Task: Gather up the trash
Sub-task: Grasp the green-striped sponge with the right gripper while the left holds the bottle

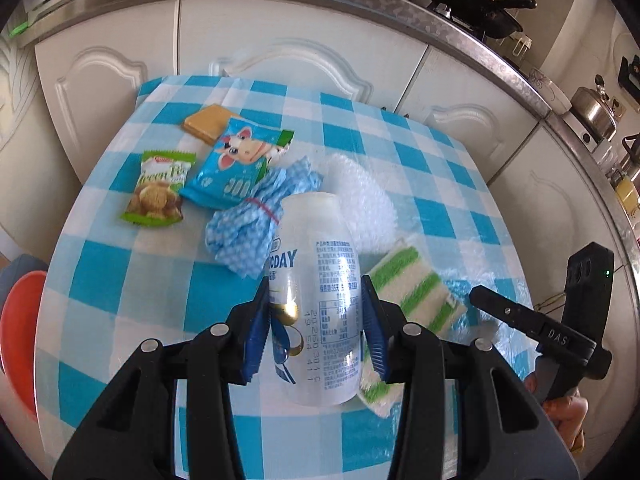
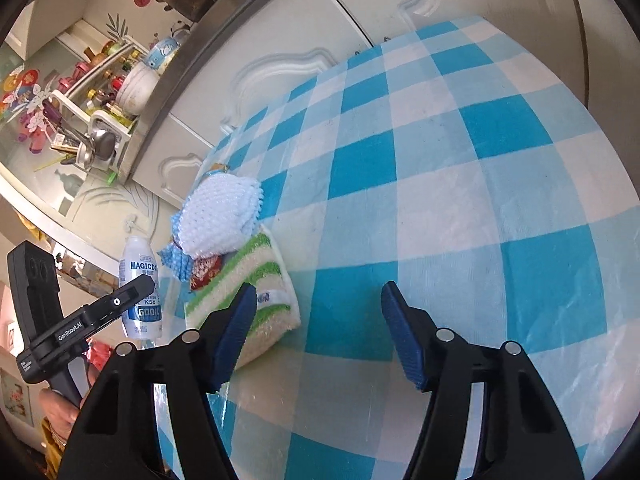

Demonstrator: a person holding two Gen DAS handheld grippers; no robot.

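My left gripper (image 1: 315, 280) is shut on a translucent white plastic bottle (image 1: 316, 320) and holds it above the blue-checked table (image 1: 120, 280); the bottle (image 2: 140, 276) also shows at the left of the right wrist view. On the table lie a green biscuit packet (image 1: 158, 190), a blue snack packet (image 1: 236, 164), a brown wafer (image 1: 206, 122), a bundled blue cloth (image 1: 256, 216), a white knobbly pad (image 1: 360, 200) and a green-striped towel (image 1: 416, 292). My right gripper (image 2: 319, 292) stands open over bare tablecloth, its left finger beside the towel (image 2: 248, 280). A red wrapper (image 2: 204, 272) peeks from under the pad.
An orange basin (image 1: 20, 340) sits low at the table's left. White cabinet doors (image 1: 304, 48) stand right behind the table. The steel counter above carries a black wok (image 1: 472, 4) and a kettle (image 1: 592, 114). A dish rack (image 2: 100, 120) stands on the counter.
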